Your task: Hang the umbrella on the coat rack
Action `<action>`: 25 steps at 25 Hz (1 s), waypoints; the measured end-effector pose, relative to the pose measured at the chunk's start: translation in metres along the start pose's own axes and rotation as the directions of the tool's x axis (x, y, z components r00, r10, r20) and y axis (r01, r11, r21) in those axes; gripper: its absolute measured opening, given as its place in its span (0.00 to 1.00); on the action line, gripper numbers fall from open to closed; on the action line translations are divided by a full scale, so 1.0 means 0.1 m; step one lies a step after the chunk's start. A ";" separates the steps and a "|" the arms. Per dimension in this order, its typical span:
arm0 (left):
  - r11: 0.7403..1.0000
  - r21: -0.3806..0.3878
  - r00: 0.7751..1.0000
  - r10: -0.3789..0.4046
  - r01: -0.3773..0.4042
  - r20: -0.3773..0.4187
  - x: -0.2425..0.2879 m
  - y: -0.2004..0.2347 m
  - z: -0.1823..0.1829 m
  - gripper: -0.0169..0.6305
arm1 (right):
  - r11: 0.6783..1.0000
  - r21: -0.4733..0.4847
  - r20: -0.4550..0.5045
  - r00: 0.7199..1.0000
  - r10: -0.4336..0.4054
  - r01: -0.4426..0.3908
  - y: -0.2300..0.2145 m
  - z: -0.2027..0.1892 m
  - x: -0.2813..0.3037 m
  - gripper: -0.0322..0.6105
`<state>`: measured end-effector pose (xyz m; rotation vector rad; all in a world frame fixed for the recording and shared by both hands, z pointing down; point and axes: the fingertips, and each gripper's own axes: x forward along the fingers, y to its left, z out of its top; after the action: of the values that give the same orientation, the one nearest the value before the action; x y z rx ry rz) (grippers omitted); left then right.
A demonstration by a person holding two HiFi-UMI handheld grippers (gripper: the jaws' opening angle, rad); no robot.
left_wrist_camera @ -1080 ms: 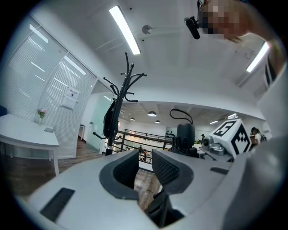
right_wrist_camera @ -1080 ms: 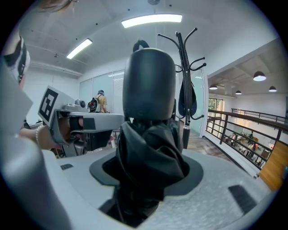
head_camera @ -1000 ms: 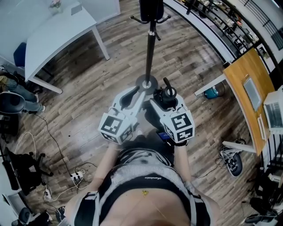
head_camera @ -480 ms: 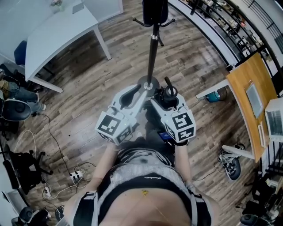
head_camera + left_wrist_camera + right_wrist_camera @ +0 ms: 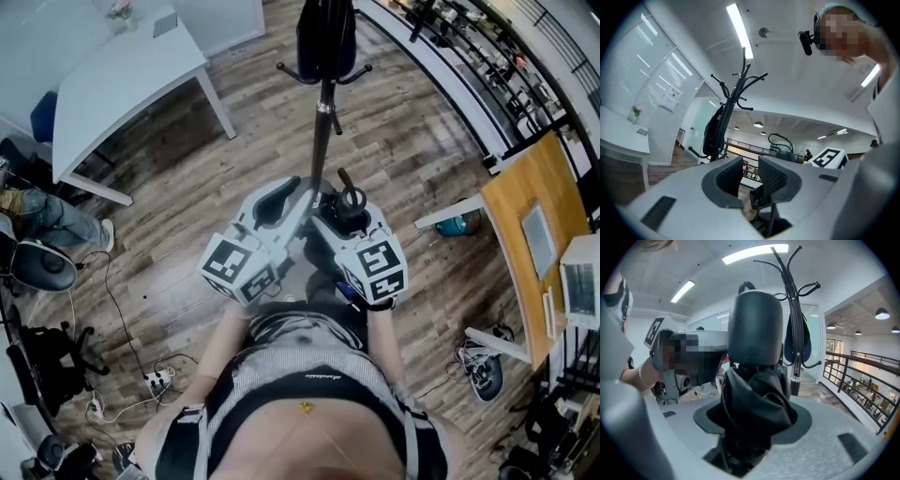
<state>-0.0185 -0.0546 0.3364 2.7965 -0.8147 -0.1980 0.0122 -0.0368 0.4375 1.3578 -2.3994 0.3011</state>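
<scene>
Umbrella [image 5: 757, 401] – folded, black, clamped between jaws of right gripper [image 5: 755, 425], handle end up | left gripper [image 5: 750, 174] – jaws narrowly apart, nothing between | coat rack [image 5: 796, 329] – ahead of both grippers, not yet reached, dark bag [image 5: 712, 133] hanging on it | step – likely approach | next – lift handle loop onto a free hook

My left gripper [image 5: 286, 195] and right gripper [image 5: 345, 208] are pale grey, a black-and-white marker cube [image 5: 234, 269] behind each. I wear a striped top [image 5: 309, 364].
</scene>
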 end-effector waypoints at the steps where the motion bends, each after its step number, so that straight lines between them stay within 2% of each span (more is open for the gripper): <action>1: 1.000 0.002 1.000 0.006 -0.006 -0.001 0.04 0.03 0.01 0.14 | 1.000 -0.003 -0.003 1.000 0.005 -0.005 -0.05 0.01 0.03 0.42; 6: 0.999 -0.010 0.999 0.030 -0.030 -0.015 0.19 0.15 0.02 0.15 | 0.999 -0.009 -0.017 0.999 0.036 -0.036 -0.21 0.01 0.21 0.42; 13: 0.999 -0.047 1.000 0.007 -0.007 -0.012 0.34 0.14 0.19 0.17 | 0.996 -0.015 -0.029 0.996 0.085 -0.085 -0.28 0.02 0.34 0.42; 18: 0.992 -0.116 0.998 -0.059 0.057 -0.013 0.47 0.11 0.26 0.17 | 0.993 -0.032 -0.037 0.993 0.116 -0.118 -0.32 0.05 0.40 0.42; 25: 0.956 -0.244 0.986 -0.167 0.160 -0.008 0.71 0.05 0.24 0.17 | 0.986 -0.060 -0.051 0.987 0.150 -0.153 -0.46 0.06 0.43 0.42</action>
<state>0.0338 -0.1010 0.3096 2.6264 -0.5126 -0.2656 0.0304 -0.0955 0.4503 1.1306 -2.4563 0.2901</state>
